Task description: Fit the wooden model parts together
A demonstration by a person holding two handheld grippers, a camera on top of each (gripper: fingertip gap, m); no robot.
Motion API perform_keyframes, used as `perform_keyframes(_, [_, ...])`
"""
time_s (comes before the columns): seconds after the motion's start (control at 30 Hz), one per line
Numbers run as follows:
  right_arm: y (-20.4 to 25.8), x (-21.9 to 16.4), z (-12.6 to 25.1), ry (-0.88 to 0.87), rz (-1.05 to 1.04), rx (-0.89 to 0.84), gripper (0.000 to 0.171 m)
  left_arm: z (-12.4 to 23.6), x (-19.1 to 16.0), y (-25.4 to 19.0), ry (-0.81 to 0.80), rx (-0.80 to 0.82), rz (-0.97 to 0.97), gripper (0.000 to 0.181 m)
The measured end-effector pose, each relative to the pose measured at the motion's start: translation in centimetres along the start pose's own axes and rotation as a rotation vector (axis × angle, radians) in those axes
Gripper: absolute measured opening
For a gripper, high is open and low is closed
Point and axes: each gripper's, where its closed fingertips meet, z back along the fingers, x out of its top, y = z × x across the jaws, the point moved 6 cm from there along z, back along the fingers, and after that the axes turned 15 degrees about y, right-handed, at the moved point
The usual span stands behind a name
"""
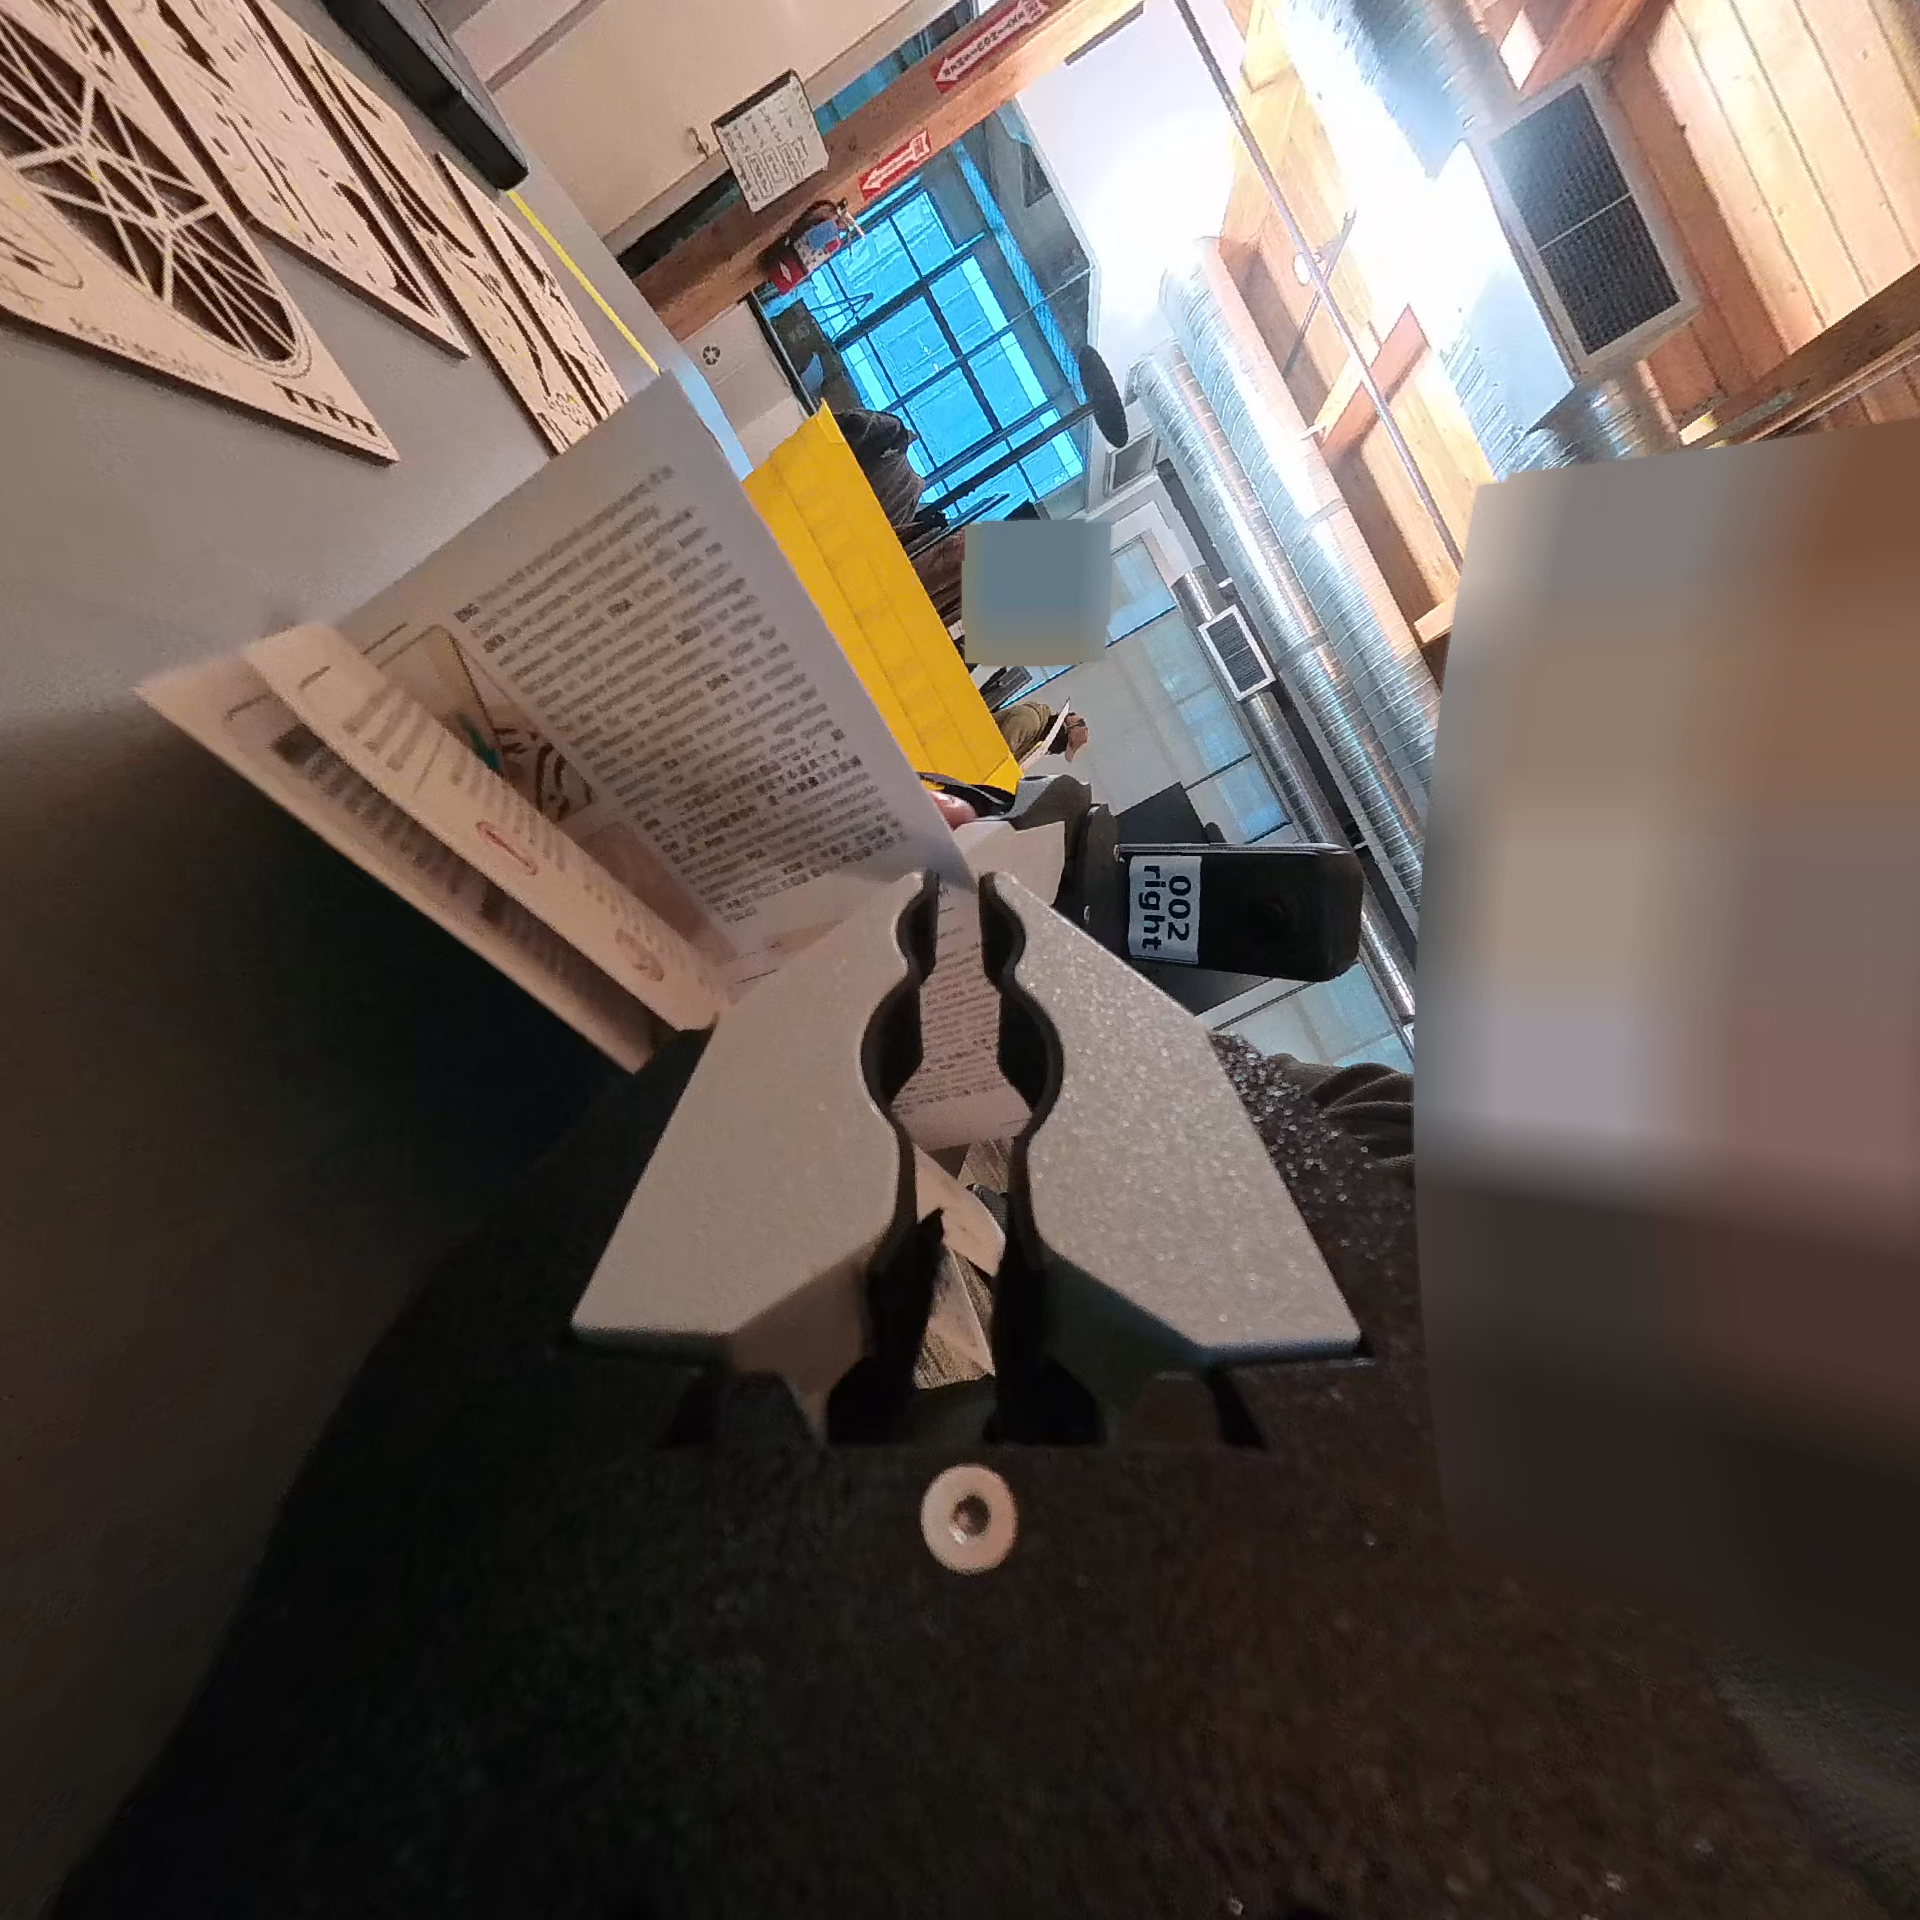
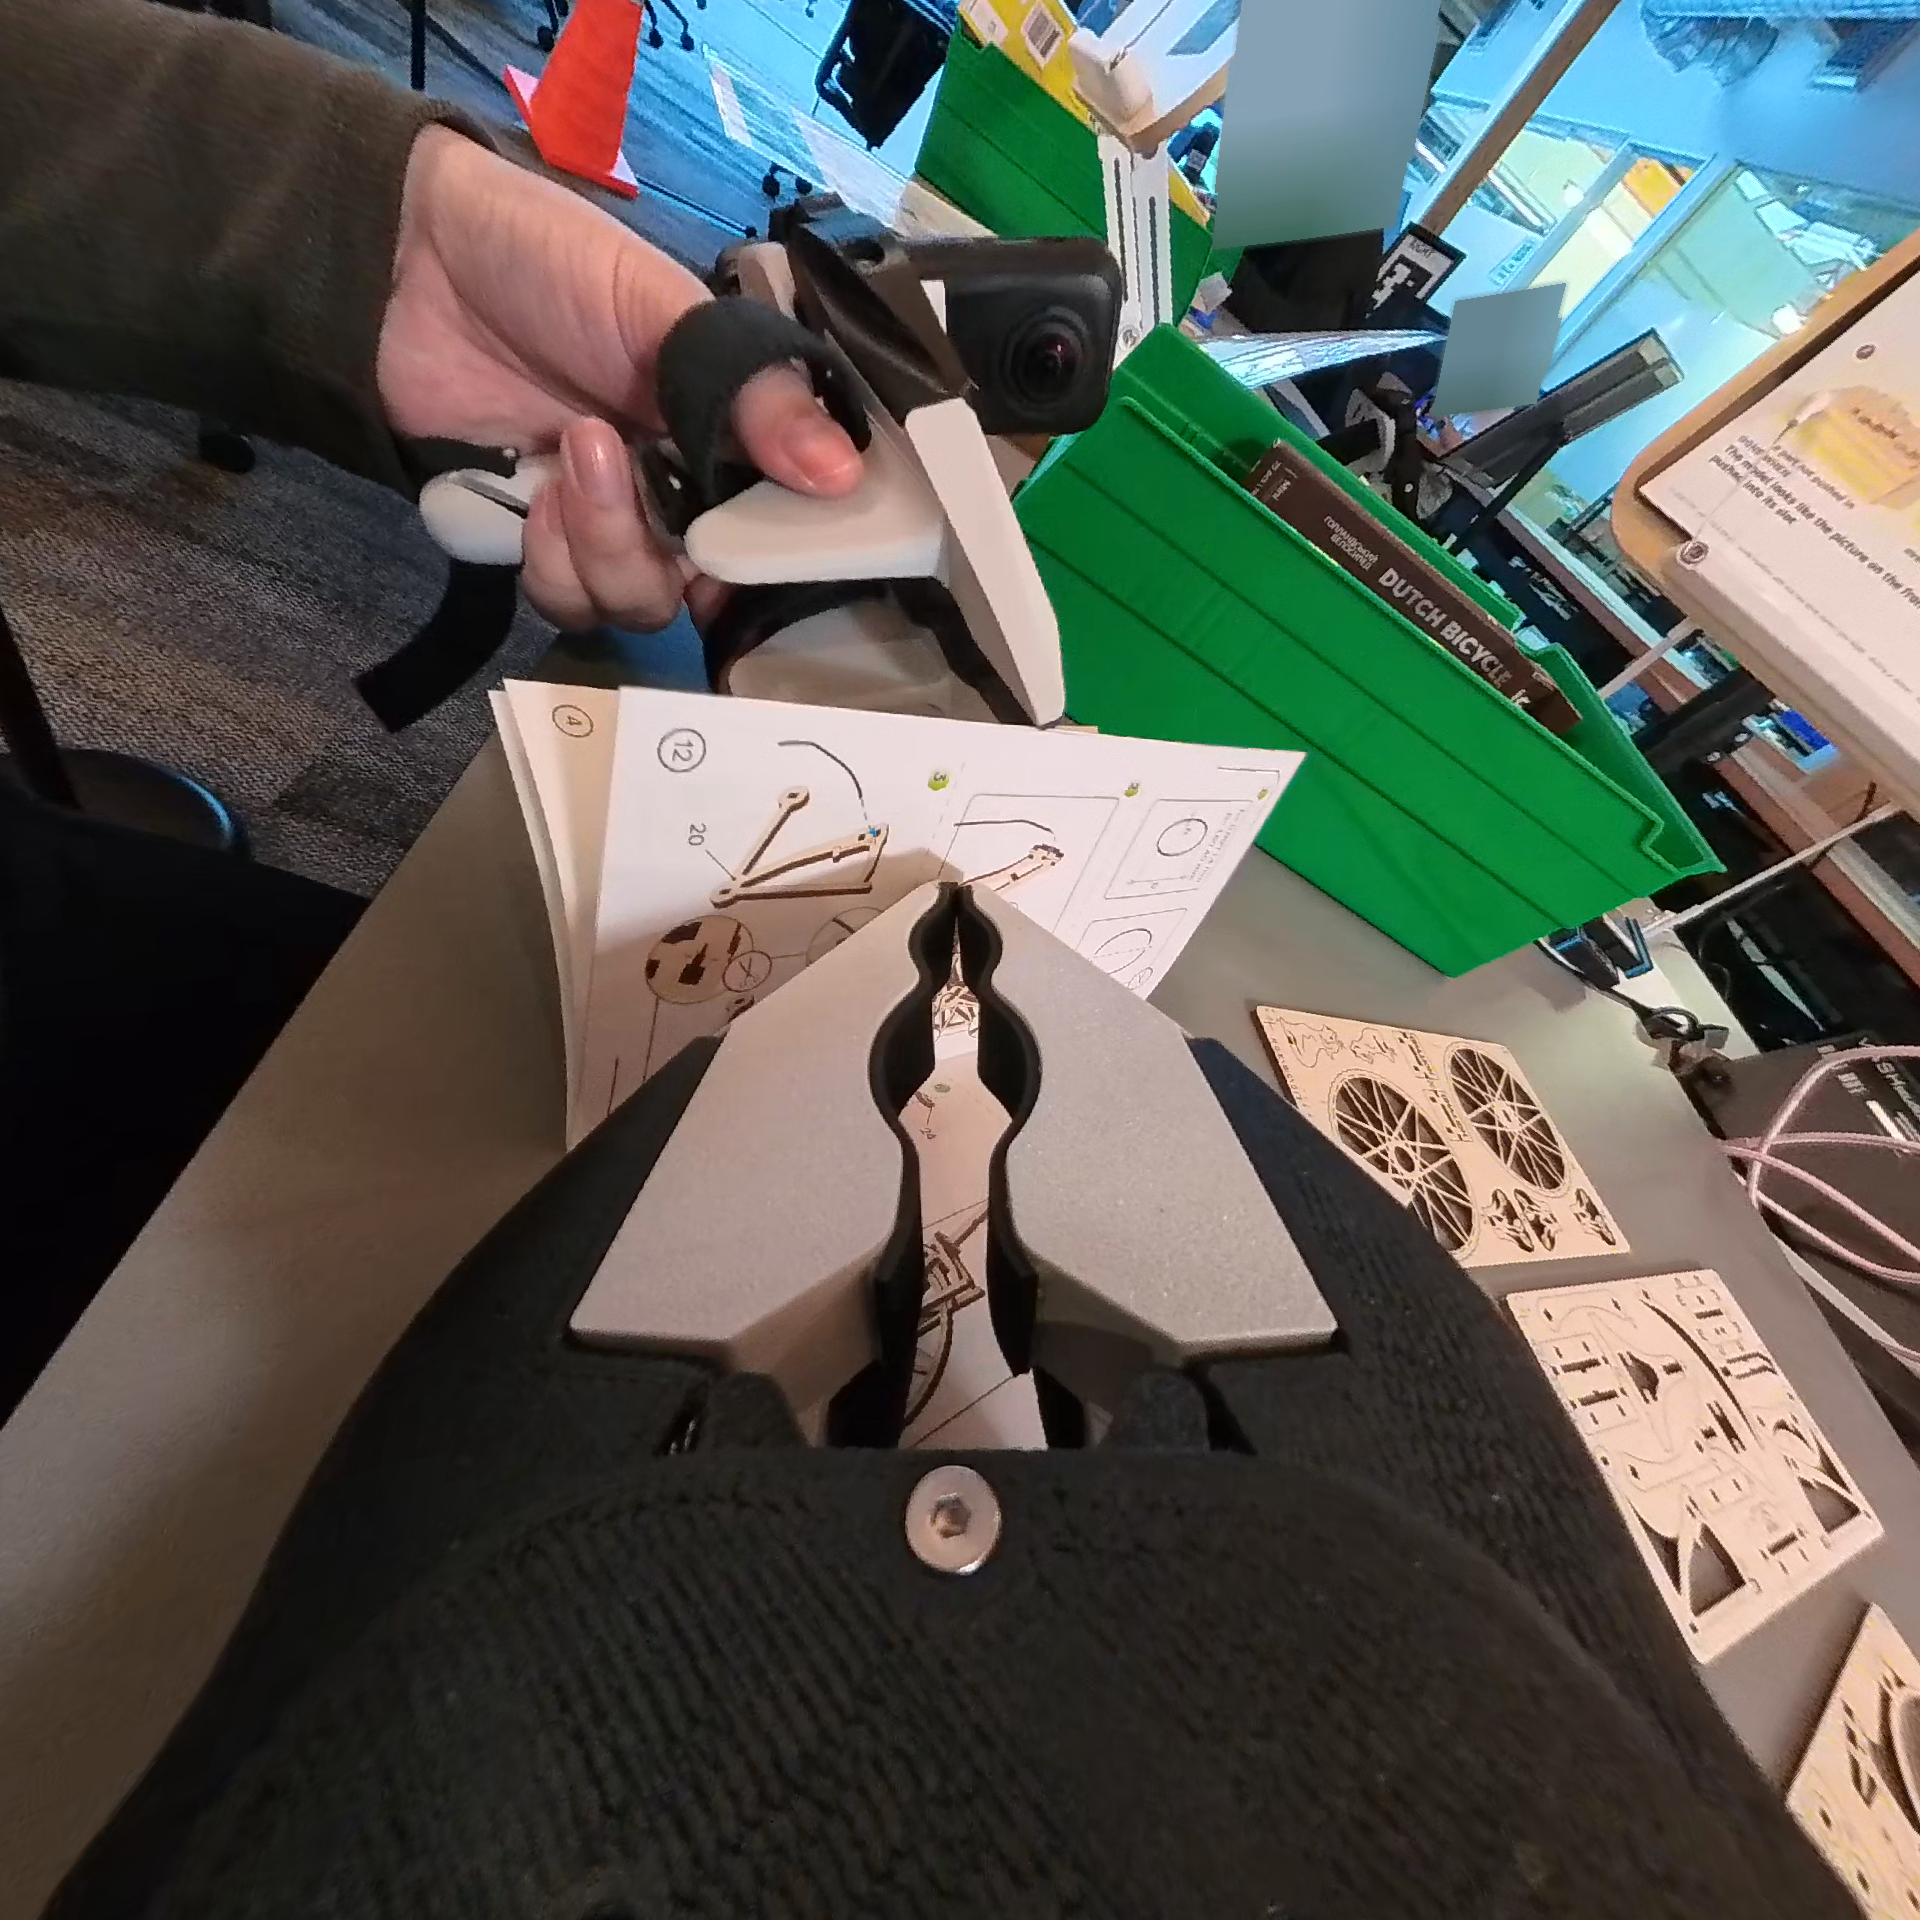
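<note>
Laser-cut wooden part sheets (image 2: 1444,1132) lie flat on the grey table (image 2: 260,1195) to my right; they also show in the left wrist view (image 1: 156,208). An open instruction booklet (image 2: 831,821) stands up off the table between both grippers. My left gripper (image 1: 956,883) is shut on the corner of a text page (image 1: 707,665); in the right wrist view a hand holds it, its fingertip (image 2: 1039,696) at the booklet's top edge. My right gripper (image 2: 956,894) is shut with its tips against a diagram page. It holds no wooden part.
A green bin (image 2: 1299,675) holding a brown box (image 2: 1403,582) stands behind the booklet. A yellow bin (image 1: 894,623) shows in the left wrist view. Pink cables (image 2: 1829,1174) and a dark device lie at the right edge. An instruction board (image 2: 1818,488) stands at the far right. Less than 4 cm separates the two grippers' tips.
</note>
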Motion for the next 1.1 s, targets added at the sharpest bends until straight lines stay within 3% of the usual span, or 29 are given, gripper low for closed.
perform_keyframes(0.47, [-0.7,-0.3,0.3,0.005,-0.056,-0.003,0.0,0.2,-0.3,0.5,0.027,0.057,0.005,0.003])
perform_keyframes(0.7, [-4.0,-1.1,1.4,0.039,-0.222,-0.128,0.001,0.0,-0.3,0.9,0.038,0.092,-0.01,0.0])
perform_keyframes(0.93, [-5.0,-2.0,1.5,0.024,-0.409,-0.005,0.011,0.0,-0.2,0.6,0.032,0.068,-0.016,0.0])
perform_keyframes(1.1, [-4.6,-2.2,1.2,0.034,-0.422,0.05,0.011,1.2,0.7,-1.4,-0.03,0.13,-0.11,0.0])
